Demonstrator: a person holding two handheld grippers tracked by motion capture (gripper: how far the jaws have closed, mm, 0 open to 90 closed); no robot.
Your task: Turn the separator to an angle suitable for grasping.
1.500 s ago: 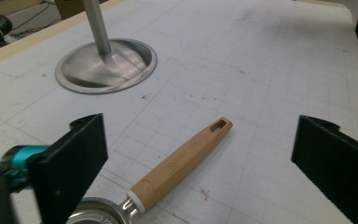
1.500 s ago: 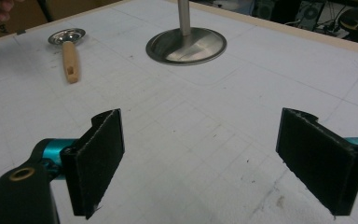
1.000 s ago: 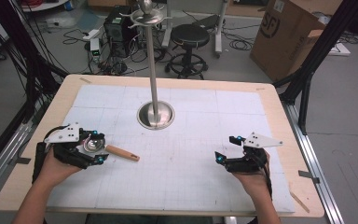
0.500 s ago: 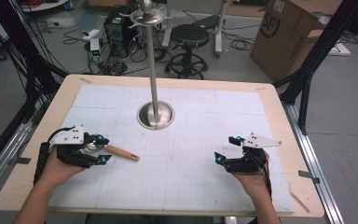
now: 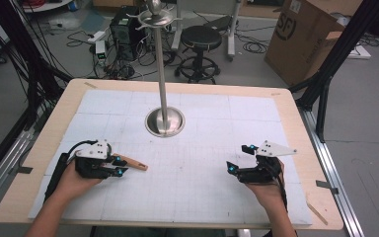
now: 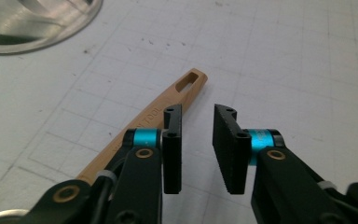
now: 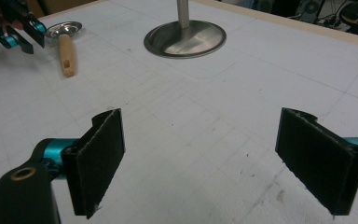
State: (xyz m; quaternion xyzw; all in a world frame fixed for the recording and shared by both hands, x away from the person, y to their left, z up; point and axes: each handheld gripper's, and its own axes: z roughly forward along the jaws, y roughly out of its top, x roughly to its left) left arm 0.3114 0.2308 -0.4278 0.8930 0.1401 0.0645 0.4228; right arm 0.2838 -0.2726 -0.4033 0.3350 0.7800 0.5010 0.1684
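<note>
Two grippers, left gripper (image 5: 119, 166), right gripper (image 5: 240, 158), one stand (image 5: 164, 120), one spoon (image 5: 134, 163)

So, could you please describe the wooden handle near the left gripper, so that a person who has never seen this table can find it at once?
Start at the tall metal stand in the middle of the white mat, then look toward the person's left hand. Beside the left gripper lies a wooden handle, flat on the mat. It is the one tan, slim piece there, with a slot near its free end.

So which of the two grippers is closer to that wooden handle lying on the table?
Left. The left gripper hovers right at the wooden handle, jaws open just beside it. The right gripper sits open, far across the white mat.
</note>
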